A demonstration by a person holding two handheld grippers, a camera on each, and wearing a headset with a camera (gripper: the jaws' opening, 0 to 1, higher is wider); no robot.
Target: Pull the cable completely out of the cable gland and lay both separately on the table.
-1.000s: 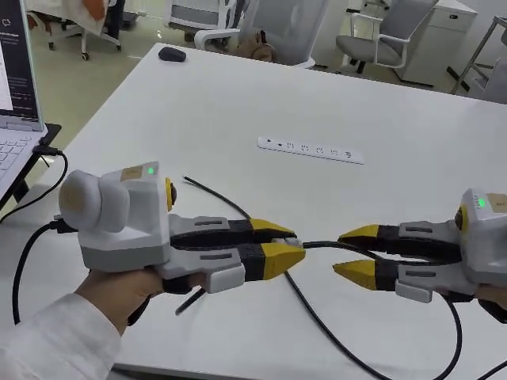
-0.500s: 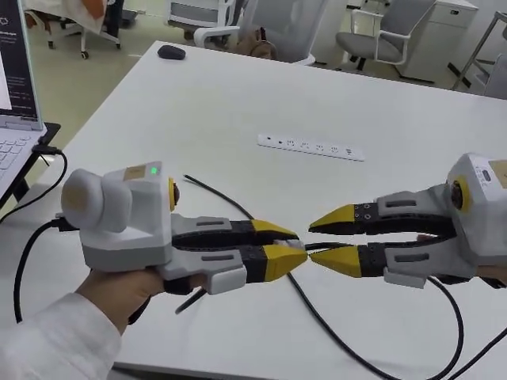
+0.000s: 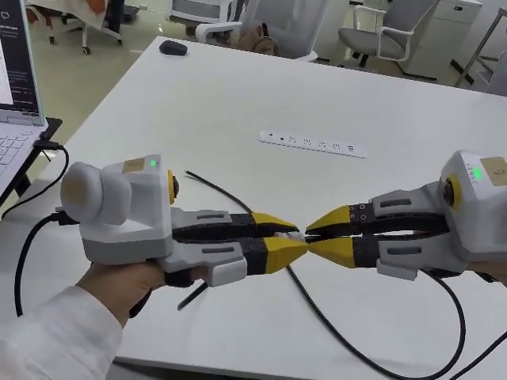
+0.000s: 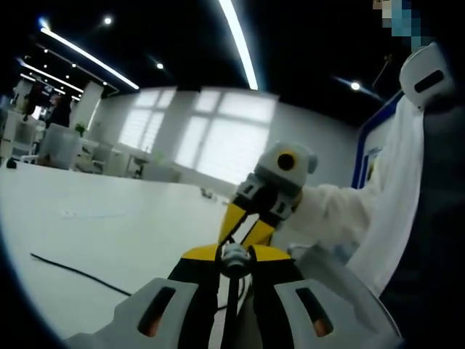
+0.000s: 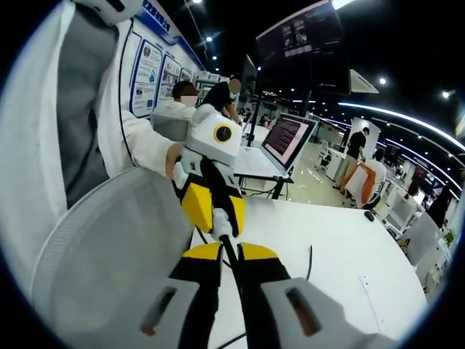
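Note:
I see a small pale cable gland [image 3: 302, 234] held in the air between two yellow-tipped grippers that meet tip to tip. My left gripper [image 3: 296, 238] is shut on the gland [image 4: 235, 252]. My right gripper [image 3: 312, 236] is shut on the black cable [image 5: 231, 256] just beside the gland [image 5: 220, 233]. The cable [image 3: 333, 326] runs across the white table [image 3: 238, 103] below and loops round to the right. A short stretch of cable [image 3: 192, 296] sticks out under the left gripper.
A white power strip [image 3: 313, 145] lies mid-table beyond the grippers. A black mouse [image 3: 172, 47] sits at the far edge, a laptop [image 3: 16, 87] to the left on a stand. Office chairs [image 3: 380, 36] stand behind the table.
My right gripper has moved left along the cable until its tips meet the left gripper's, and its jaws have gone from open to shut. The left gripper stays put.

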